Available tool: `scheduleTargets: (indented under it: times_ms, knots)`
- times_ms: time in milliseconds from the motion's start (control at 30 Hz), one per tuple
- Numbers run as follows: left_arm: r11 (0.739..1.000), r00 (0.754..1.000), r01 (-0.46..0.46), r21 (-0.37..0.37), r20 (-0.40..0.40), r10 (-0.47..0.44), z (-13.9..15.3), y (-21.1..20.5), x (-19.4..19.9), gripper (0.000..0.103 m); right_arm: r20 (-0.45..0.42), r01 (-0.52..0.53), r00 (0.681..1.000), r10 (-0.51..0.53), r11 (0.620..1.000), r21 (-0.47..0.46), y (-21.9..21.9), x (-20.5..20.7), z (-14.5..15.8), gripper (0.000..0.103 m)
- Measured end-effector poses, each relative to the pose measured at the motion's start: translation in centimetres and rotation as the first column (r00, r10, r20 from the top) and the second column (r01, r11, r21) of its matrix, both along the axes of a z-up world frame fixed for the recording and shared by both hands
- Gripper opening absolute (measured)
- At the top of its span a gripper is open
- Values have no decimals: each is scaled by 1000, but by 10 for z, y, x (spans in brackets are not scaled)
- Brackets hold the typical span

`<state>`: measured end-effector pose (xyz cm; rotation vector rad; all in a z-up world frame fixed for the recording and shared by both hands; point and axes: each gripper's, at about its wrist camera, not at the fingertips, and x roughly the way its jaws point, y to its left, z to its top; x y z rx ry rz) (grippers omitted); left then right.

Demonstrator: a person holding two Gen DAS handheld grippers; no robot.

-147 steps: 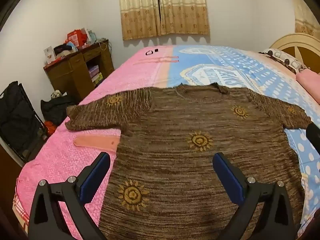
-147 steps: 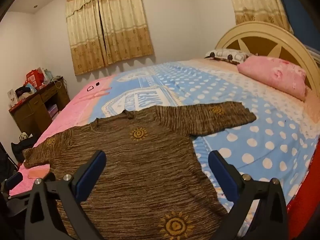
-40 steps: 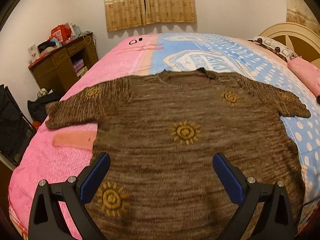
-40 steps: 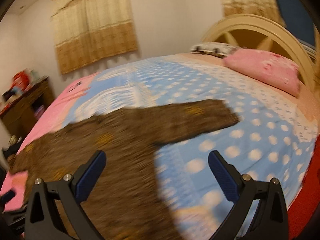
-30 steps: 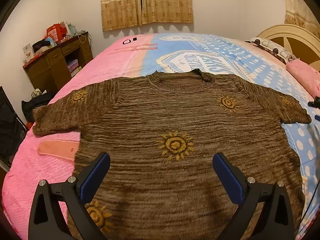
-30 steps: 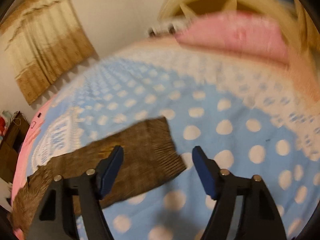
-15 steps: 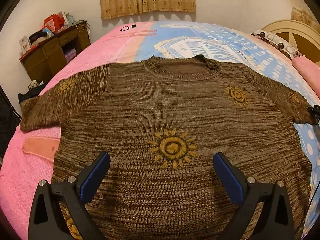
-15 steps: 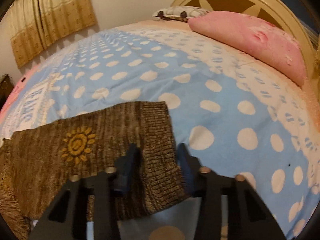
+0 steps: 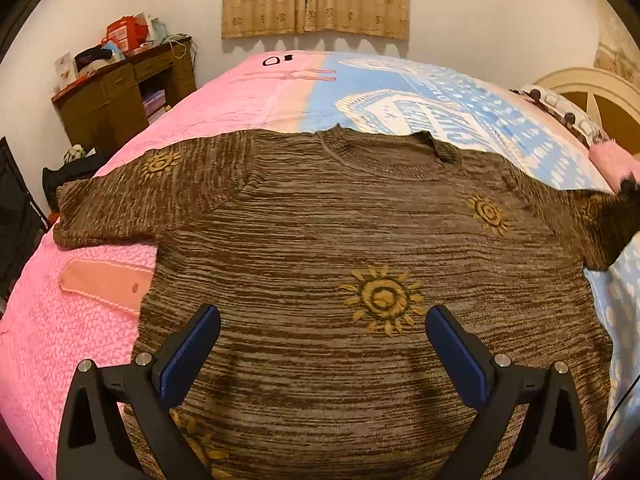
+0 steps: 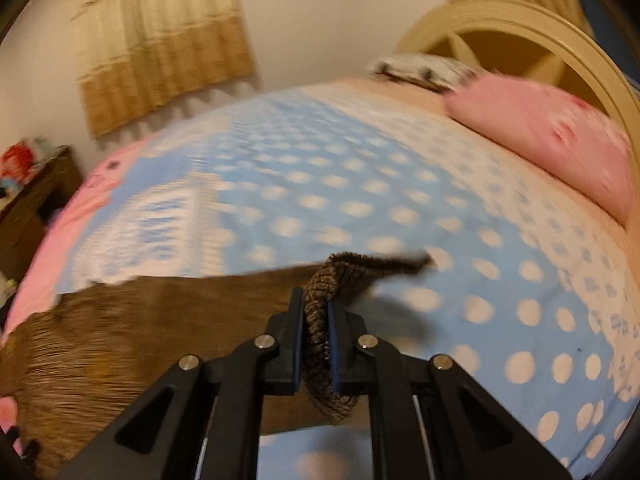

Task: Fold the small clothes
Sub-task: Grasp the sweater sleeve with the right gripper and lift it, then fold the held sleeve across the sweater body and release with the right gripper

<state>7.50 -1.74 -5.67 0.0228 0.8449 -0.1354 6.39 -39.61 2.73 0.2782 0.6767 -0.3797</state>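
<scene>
Brown knit sweater with yellow sun motifs lying flat, front up, across the bed, neckline toward the curtained wall, hem toward the near edge, one sleeve stretched toward the pink side of the bed and the dresser, the other toward the polka-dot blue side and the headboard. Right tool pressed together on the ribbed cuff of the right sleeve, fabric bunched between its pads and lifted off the bedspread, the free corner of the cuff flapping past the tip; much blur in the right wrist view. Left tool spread wide, holding nothing, hanging over the lower body of the sweater, near the hem, just short of the central sun. Step in hand, by the look of it: first fold, bringing the right sleeve inward over the chest. Folding barely begun, body and left sleeve untouched and flat. Next move likely calls for carrying the pinched cuff up and across toward the middle of the sweater, keeping the sleeve taut enough to crease at the shoulder seam, then laying it flat before letting go. Possibly a job for the left tool too: pressing down on the body to stop the knit sliding over the bedspread. Pink pillow near the headboard, well apart from the garment.
</scene>
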Motion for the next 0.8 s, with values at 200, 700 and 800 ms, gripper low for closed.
scheduleTargets:
  times_ms: [200,700,800]
  knots:
    - [999,1000,-28,-33,11,28,3,20,-2,102,74,-234,969,235,972,-21,118,38,27,13]
    - [991,994,-107,-75,-40,105,-17,68,11,102,-92,-383,918,385,923,36,244,127,-89,20]
    - [995,996,-82,-57,-30,80,-17,60,9,102,-59,-470,875,481,872,136,242,121,-84,62]
